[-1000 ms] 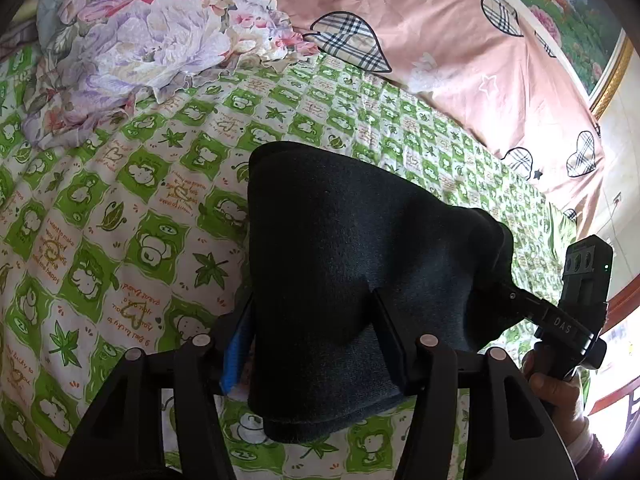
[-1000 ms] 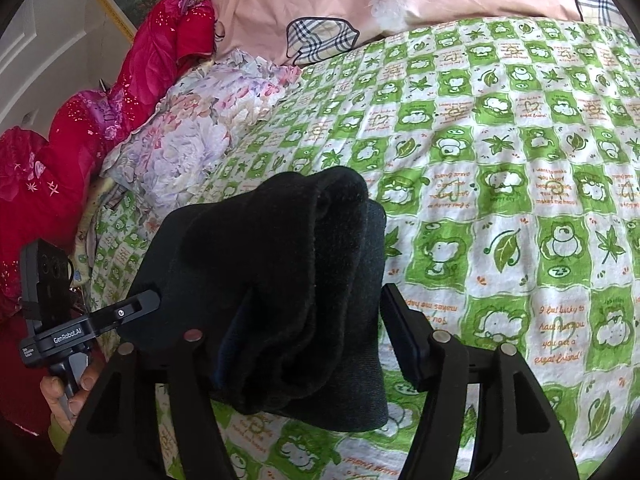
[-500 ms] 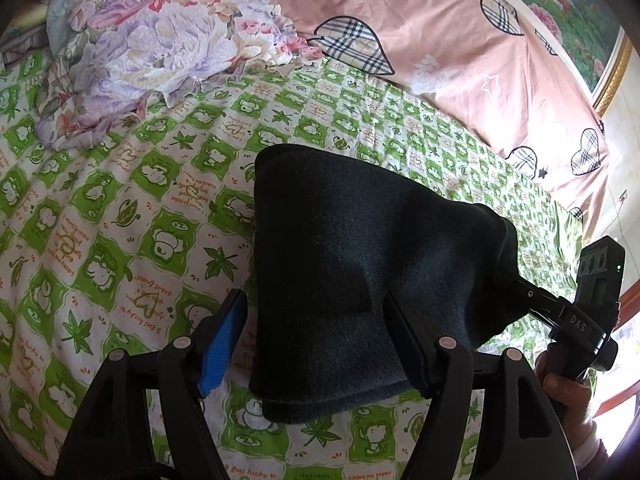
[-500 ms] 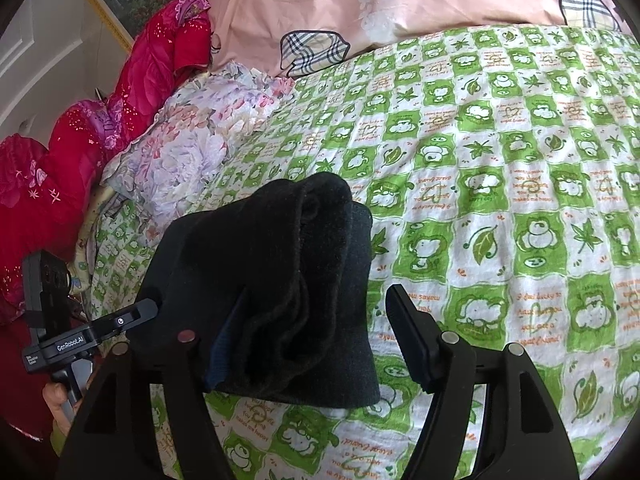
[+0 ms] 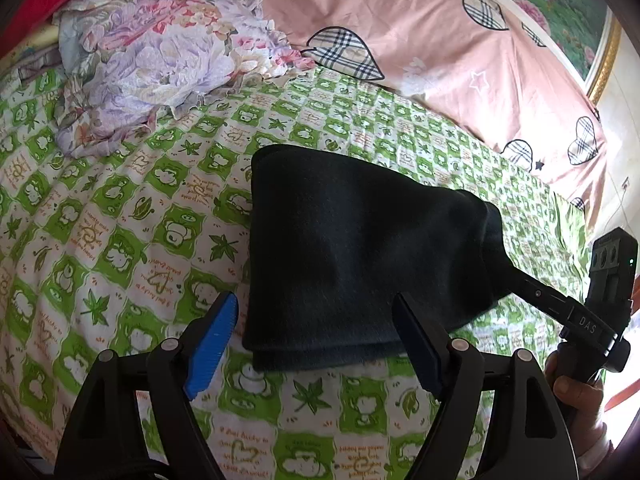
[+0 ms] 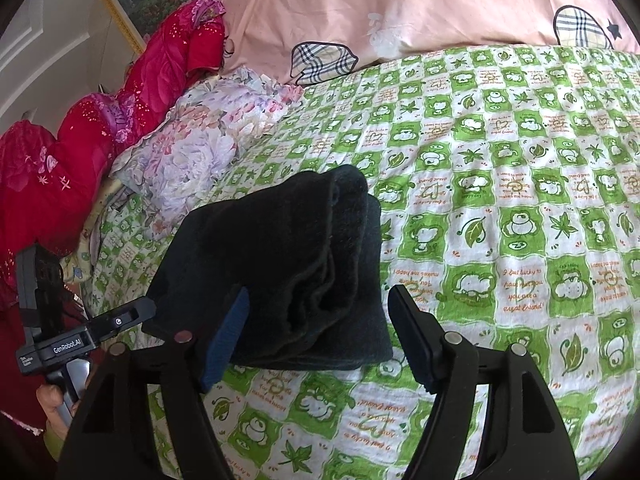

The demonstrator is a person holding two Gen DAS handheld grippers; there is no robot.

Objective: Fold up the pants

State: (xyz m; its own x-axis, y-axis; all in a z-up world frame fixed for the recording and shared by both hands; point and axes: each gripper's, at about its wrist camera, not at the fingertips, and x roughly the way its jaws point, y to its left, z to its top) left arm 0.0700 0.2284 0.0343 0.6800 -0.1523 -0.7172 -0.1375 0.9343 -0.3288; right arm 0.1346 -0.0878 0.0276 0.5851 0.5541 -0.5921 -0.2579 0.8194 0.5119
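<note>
Dark pants [image 5: 360, 264] are lying folded into a thick soft bundle on the bed [image 5: 120, 240], both left claw [image 5: 316, 344] and right claw [image 6: 320, 332] gaping wide, gripping nothing; fleecy, limp, probably light, best pinched at stacked edges.

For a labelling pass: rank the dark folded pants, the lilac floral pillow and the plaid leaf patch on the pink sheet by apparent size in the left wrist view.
1. Dark folded pants, though nearness inflates them.
2. Lilac floral pillow.
3. Plaid leaf patch, clearly smallest.
</note>
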